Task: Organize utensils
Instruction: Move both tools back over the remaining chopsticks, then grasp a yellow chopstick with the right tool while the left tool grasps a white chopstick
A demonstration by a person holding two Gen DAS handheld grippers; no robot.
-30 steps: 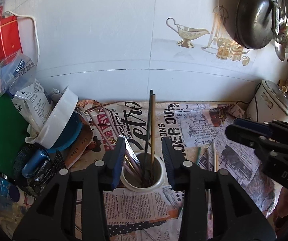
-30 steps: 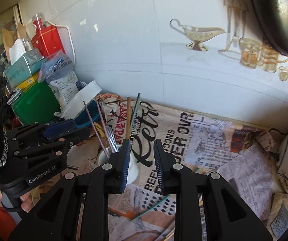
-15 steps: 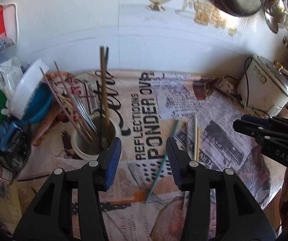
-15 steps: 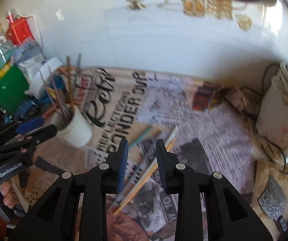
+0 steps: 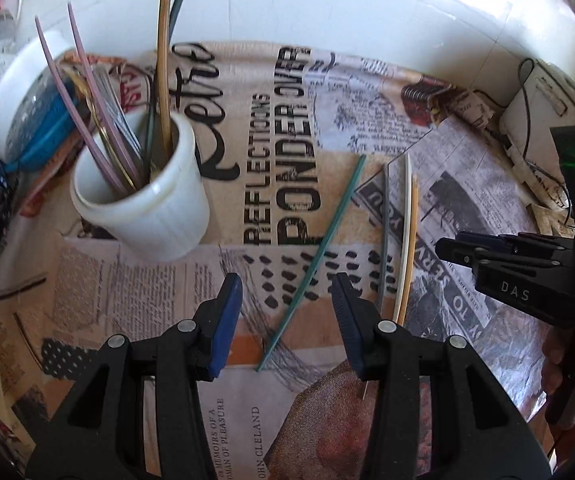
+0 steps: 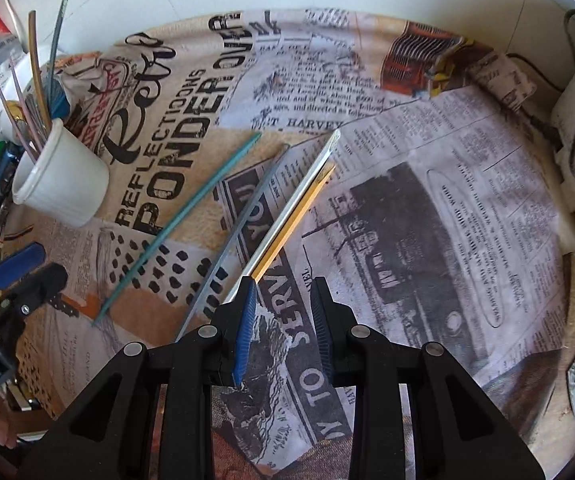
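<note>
The left gripper [image 5: 287, 300] hangs over the newspaper-covered surface [image 5: 467, 184] with its blue-padded fingers [image 5: 227, 316] spread wide and nothing between them. The lower part of a green chopstick [image 5: 319, 252] lies on the paper in the gap between those fingers; whether the pads touch it cannot be told.

The right gripper [image 6: 283, 308] has its fingers [image 6: 245, 320] parted by a moderate gap, grasping nothing. Its left finger sits just at the near ends of a white chopstick [image 6: 299, 196] and a yellow chopstick [image 6: 299, 216], which lie side by side, touching along their length, and slant up to the right. The gap itself shows only newsprint.

A grey chopstick [image 6: 239, 236] lies just left of the white one, roughly parallel to it, and the green chopstick [image 6: 183, 216] lies farther left, apart from the others. All four rest flat on the paper.

A white cup [image 5: 147, 200] stands at the left of the surface, near the green chopstick's far end but apart from it. It holds several utensils upright or leaning: pale purple sticks [image 5: 87, 112], a tan stick [image 5: 163, 60], a dark one [image 5: 177, 4] and some metal pieces too bunched to sort. In the right wrist view the cup [image 6: 63, 180] sits just beyond the left gripper [image 6: 27, 276].
</note>
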